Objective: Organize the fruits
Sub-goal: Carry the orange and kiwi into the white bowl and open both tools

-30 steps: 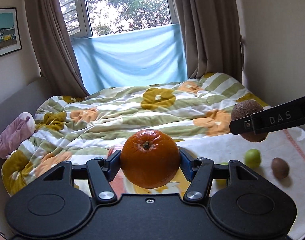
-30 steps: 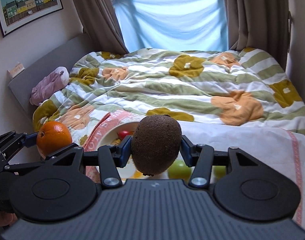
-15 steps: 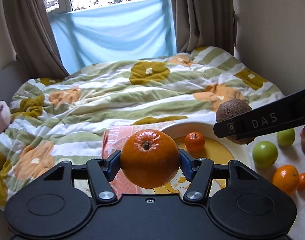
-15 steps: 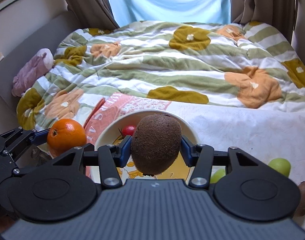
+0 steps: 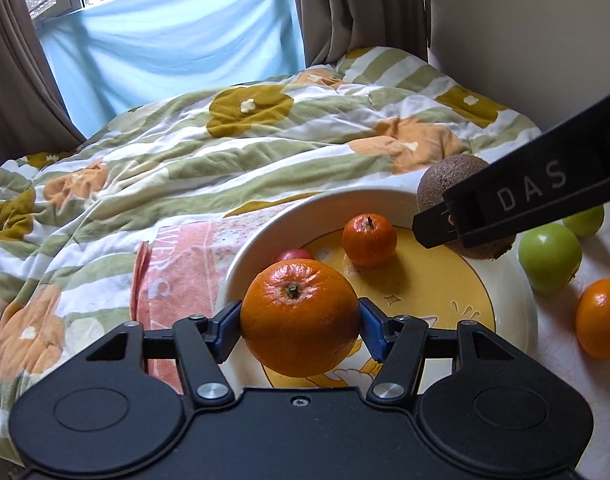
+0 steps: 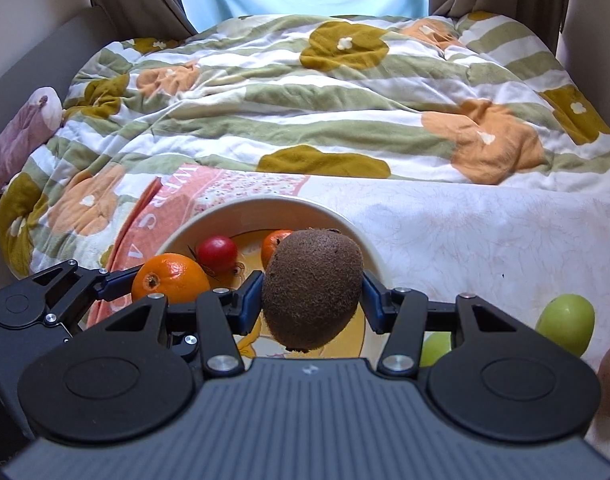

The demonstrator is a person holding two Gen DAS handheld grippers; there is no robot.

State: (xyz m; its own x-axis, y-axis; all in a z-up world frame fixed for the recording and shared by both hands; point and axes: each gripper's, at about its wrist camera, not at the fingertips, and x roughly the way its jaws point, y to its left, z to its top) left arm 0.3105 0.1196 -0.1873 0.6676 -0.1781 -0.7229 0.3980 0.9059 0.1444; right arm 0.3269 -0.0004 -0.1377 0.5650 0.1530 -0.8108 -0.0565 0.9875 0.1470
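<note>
Orange (image 5: 300,317) clamped in the left gripper (image 5: 301,320) and kiwi (image 6: 312,289) pinched in the right gripper (image 6: 312,300) both hang over the bowl (image 5: 265,236), so each just drops straight down.

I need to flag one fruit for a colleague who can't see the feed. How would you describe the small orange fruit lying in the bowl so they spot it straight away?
Start at the wide cream bowl with the yellow cartoon-printed centre, on the bed in front of the flowered quilt. Inside, near the far rim, lies a small orange mandarin with a dark stem, beside a small round red fruit. It is much smaller than the large orange clamped in the left gripper.
</note>
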